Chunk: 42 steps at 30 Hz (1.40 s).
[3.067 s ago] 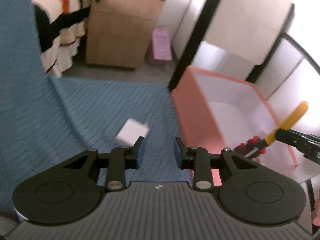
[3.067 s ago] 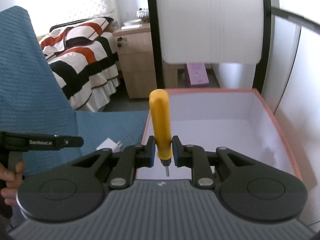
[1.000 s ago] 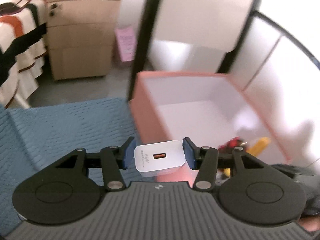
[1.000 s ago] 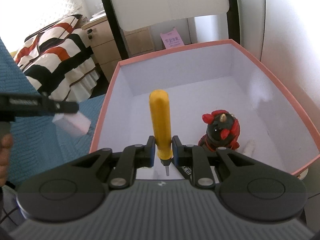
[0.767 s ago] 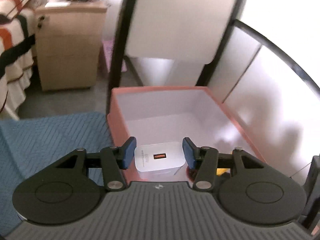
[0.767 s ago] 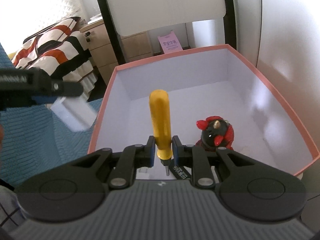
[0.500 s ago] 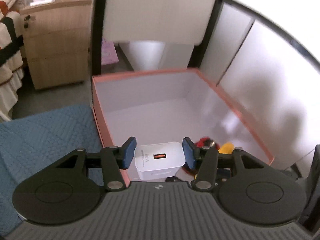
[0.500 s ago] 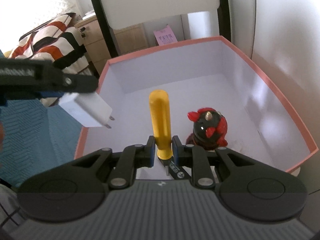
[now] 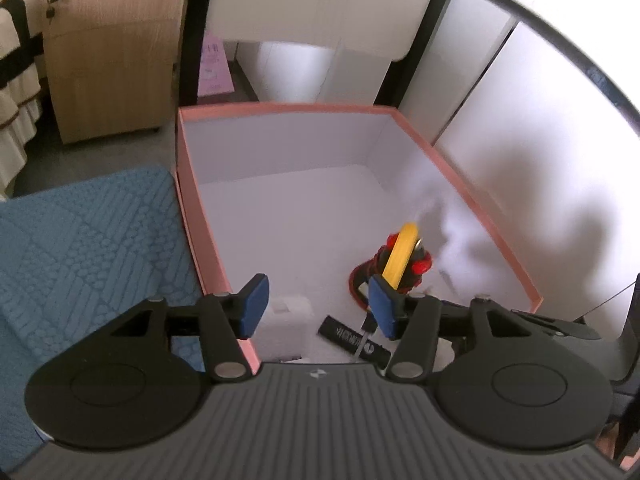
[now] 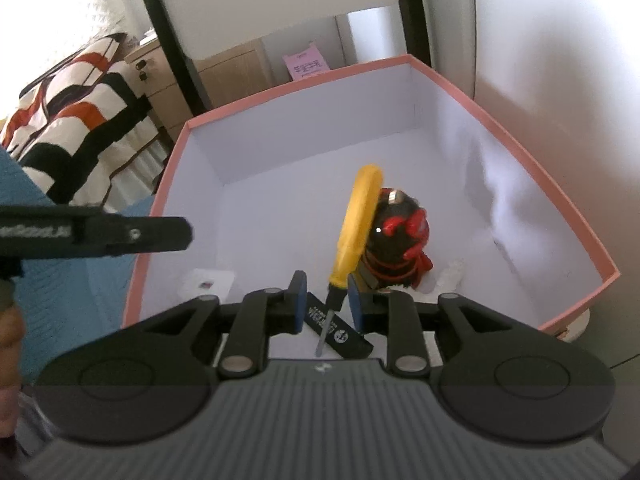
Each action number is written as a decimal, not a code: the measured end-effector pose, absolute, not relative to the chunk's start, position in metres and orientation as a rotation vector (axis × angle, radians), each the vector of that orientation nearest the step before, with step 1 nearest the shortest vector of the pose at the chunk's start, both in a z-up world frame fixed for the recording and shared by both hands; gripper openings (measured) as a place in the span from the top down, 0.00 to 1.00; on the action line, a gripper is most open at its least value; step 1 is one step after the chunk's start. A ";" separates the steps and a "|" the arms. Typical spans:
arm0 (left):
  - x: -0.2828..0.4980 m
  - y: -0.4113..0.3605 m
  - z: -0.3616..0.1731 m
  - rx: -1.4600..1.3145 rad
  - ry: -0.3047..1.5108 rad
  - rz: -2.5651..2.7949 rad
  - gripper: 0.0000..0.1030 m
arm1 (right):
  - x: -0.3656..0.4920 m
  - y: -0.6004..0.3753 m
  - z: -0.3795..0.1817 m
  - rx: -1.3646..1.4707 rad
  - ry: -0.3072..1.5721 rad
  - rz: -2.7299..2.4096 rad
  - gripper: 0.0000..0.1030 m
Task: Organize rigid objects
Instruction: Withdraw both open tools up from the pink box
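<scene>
The pink box [image 9: 280,109] [image 10: 304,81] with a white inside lies below both grippers. My left gripper [image 9: 316,312] is open and empty above the box's near left corner. The white charger [image 9: 286,322] [image 10: 207,283] lies on the box floor there. My right gripper [image 10: 327,302] is open; the yellow-handled screwdriver [image 10: 358,224] [image 9: 400,256] stands tilted between its fingers, loose, leaning toward the red and black figurine [image 10: 400,236] [image 9: 418,266]. A flat black bar [image 10: 340,330] [image 9: 352,338] lies on the floor under the screwdriver's tip.
A blue quilted cloth [image 9: 88,240] lies left of the box. A wooden cabinet [image 9: 108,44] and a striped bedspread [image 10: 72,104] stand beyond. A black frame with white panels [image 9: 472,92] borders the box's right and far sides.
My left gripper opened and the white charger dropped into the box's near left corner. My right gripper opened and the screwdriver tilted free toward the figurine.
</scene>
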State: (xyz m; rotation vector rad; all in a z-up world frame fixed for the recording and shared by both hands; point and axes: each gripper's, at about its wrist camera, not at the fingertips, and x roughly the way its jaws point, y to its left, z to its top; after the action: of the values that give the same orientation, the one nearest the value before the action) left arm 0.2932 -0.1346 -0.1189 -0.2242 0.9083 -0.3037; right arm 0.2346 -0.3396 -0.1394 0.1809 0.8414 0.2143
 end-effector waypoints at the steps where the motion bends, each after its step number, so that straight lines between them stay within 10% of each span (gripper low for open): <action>1: 0.291 -0.133 -0.114 -0.225 0.897 -0.310 0.40 | 0.233 -0.341 -0.135 0.183 0.830 0.212 0.74; 18: 0.199 -0.108 -0.026 -0.256 0.682 -0.290 0.34 | 0.175 -0.344 -0.030 0.212 0.631 0.244 0.74; 42: 0.115 -0.089 -0.038 -0.265 0.673 -0.210 0.21 | 0.100 -0.335 -0.048 0.160 0.690 0.205 0.66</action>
State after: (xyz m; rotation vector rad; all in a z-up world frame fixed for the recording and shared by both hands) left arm 0.1152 -0.0892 -0.0379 -0.2648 0.6733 -0.2100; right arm 0.1000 -0.3351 -0.0476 0.1604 0.6903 0.2050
